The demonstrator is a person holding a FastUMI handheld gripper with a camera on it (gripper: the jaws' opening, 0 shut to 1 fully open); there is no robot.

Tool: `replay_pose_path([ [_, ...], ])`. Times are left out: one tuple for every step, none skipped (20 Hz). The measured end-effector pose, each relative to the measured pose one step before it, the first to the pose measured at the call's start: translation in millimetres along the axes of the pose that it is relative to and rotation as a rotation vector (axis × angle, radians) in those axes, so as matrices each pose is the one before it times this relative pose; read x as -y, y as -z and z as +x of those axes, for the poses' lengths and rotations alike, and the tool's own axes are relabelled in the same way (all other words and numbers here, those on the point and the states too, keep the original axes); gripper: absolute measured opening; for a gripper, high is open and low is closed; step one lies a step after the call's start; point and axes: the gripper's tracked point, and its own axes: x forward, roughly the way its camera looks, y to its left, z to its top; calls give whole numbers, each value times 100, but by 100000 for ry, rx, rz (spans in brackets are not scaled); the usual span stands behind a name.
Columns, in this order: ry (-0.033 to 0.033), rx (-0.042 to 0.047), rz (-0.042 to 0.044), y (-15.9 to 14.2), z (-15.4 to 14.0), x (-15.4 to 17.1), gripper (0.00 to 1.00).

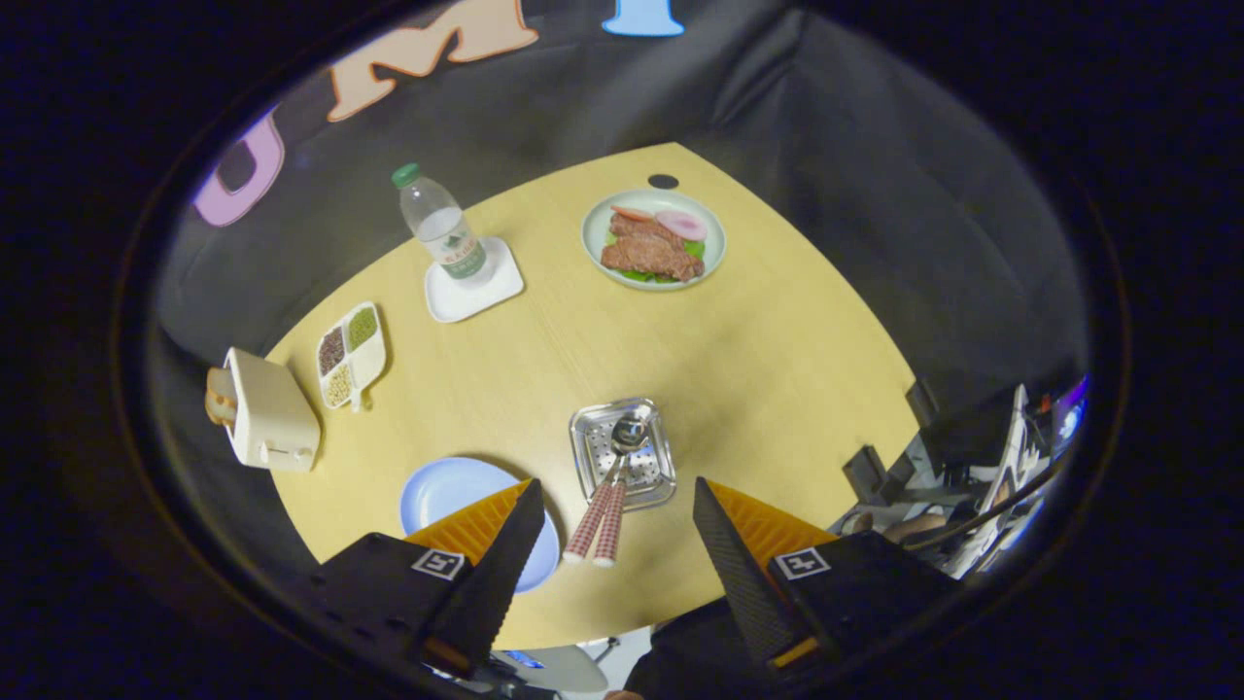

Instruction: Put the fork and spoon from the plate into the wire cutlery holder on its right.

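Note:
I look down from well above the yellow table. A silver perforated cutlery holder stands just ahead of my fingers. The spoon and the fork lie in it side by side, heads inside and checked handles sticking out over its near rim toward me. The light blue plate sits left of the holder, bare, partly hidden behind my left finger. My gripper hangs open above the handles, holding nothing.
Farther off are a green plate of meat and vegetables, a water bottle on a white square tray, a divided dish of beans and a cream toaster at the table's left edge. Clutter lies off the right side.

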Motion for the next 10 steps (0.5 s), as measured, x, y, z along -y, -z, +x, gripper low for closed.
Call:
replay_pose_path([
  [-818,4639,-2735,-467,-212,136,98],
  [-497,4667,-2727,-354,-119,339,98],
  [-241,4826,-2034,-521,-116,349,98],
  [-1752,5655,-1704,-665,8,-89,98],
  [-2112,5949,-753,-889,-84,-124,98],
  [-3172,7189,-381,-955,-57,-289,98],
  [-2447,6967,194,-1189,-84,-198,98],
  [-2326,6751,-185,-1129,-273,-231,98],
  [-2393,5602,-1159,-1088,-143,-400,98],
  [-2322,5582,-1795,-984,-220,-264,98],
])
